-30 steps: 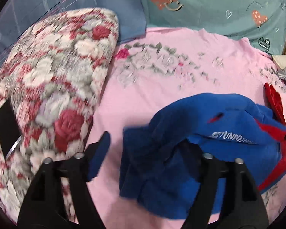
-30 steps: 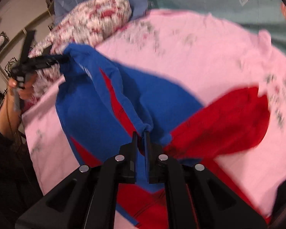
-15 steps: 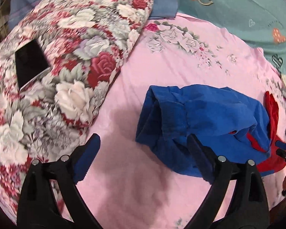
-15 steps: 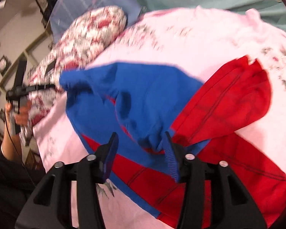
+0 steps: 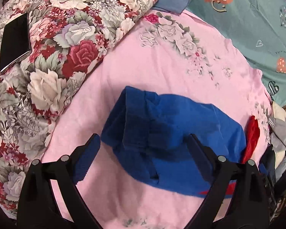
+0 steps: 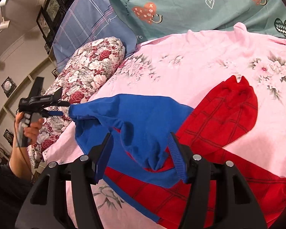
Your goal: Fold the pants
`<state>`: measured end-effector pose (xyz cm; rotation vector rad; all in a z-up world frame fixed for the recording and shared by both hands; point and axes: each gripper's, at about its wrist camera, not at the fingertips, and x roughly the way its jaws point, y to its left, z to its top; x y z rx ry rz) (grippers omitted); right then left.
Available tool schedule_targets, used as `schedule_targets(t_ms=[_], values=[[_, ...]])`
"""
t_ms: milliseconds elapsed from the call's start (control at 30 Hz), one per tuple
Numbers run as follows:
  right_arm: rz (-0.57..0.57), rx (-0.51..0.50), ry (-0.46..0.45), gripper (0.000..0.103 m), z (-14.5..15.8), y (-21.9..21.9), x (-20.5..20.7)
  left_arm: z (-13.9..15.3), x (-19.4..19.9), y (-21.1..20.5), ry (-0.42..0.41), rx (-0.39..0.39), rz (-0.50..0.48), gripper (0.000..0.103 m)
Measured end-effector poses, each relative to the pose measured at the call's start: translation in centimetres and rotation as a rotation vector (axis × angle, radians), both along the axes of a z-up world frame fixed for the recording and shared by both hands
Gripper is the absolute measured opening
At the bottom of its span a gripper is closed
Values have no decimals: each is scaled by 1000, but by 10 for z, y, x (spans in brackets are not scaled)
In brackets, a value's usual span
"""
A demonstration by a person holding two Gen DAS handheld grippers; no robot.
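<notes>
Both left gripper (image 5: 143, 156) and right gripper (image 6: 140, 156) jaws wide, empty; pants (image 6: 143, 118) lie half-folded on bed (image 6: 200, 57), likely for re-gripping.

Pink floral bedsheet (image 6: 200, 61); framed pictures (image 6: 8, 85) on beige wall (image 6: 19, 43).

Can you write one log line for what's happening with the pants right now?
step: fold pants | left gripper: open, nothing held | right gripper: open, nothing held | blue and red fabric pants: lying folded over on pink floral bedsheet

Pants (image 6: 209, 196) cut off below, perhaps clothes heap (image 5: 280, 137) at the edge.
</notes>
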<state>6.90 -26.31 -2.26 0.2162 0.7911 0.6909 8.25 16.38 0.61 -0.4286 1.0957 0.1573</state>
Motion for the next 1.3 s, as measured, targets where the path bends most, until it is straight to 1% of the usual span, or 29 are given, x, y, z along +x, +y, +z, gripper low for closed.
schedule_targets(t_ms=[67, 133, 233, 267, 333, 433, 467, 500, 533, 567, 600, 667, 700, 800, 867, 900, 933, 967, 1000, 1067, 1100, 1167, 1200, 1233, 1267, 1300], values=[[3, 9, -5, 60, 0, 0, -1, -10, 7, 2, 38, -35, 6, 93], [3, 20, -4, 60, 0, -2, -1, -25, 11, 4, 94, -95, 11, 92], [2, 25, -4, 60, 0, -2, -1, -38, 11, 9, 108, -174, 34, 84], [0, 25, -1, 60, 0, -2, 0, -39, 12, 10, 102, -184, 35, 81], [-3, 28, 4, 60, -1, -1, 1, -38, 13, 9, 81, -193, 28, 79], [-1, 30, 2, 60, -1, 0, 0, -31, 15, 5, 48, -162, -1, 77], [0, 27, -1, 60, -1, 1, -1, -29, 16, 4, 38, -155, -16, 64], [-1, 23, -2, 60, -2, 2, -2, -27, 16, -1, 32, -127, -44, 44], [-2, 17, 0, 60, -2, 3, -2, -26, 17, -4, 30, -107, -64, 36], [-2, 13, 1, 60, -2, 4, -2, -25, 18, -10, 32, -75, -95, 16], [-6, 7, 2, 60, -2, 6, -1, -25, 18, -14, 35, -44, -112, 7], [-10, -1, 4, 60, -2, 8, -1, -23, 16, -21, 23, 2, -138, 7], [-9, -4, 5, 60, -1, 9, -1, -22, 15, -25, 16, 25, -167, 7], [-10, -23, -1, 60, 1, 12, -2, -16, 12, -27, 16, 77, -217, 7], [-10, -27, -3, 60, 3, 14, -2, -7, 11, -23, 19, 155, -233, 7], [-12, -27, -3, 60, 4, 14, -2, 1, 10, -19, 12, 242, -228, 7], [-16, -27, -3, 60, 4, 14, -2, 7, 9, -17, 0, 302, -223, 7], [-19, -26, -2, 60, 4, 15, -2, 13, 9, -13, -8, 326, -226, 7], [-23, -27, 0, 60, 4, 15, -1, 15, 10, -10, -4, 323, -234, 7], [-45, -54, 24, 60, 1, 17, 2, 9, 10, -9, 15, 336, -254, 8], [-64, -78, 42, 61, -1, 17, 5, -2, 11, -10, 40, 346, -266, 9], [-113, -116, 61, 61, -2, 13, 11, -29, 13, -9, 110, 321, -275, 10], [-152, -130, 61, 62, 0, 9, 15, -44, 14, -7, 137, 312, -266, 14], [-181, -137, 59, 67, 2, 5, 18, -48, 12, -6, 129, 318, -259, 14], [-220, -151, 54, 69, 4, 1, 23, -46, 9, -6, 104, 333, -254, 19], [-271, -185, 47, 75, 8, -3, 31, -42, 6, -5, 90, 335, -252, 24]])
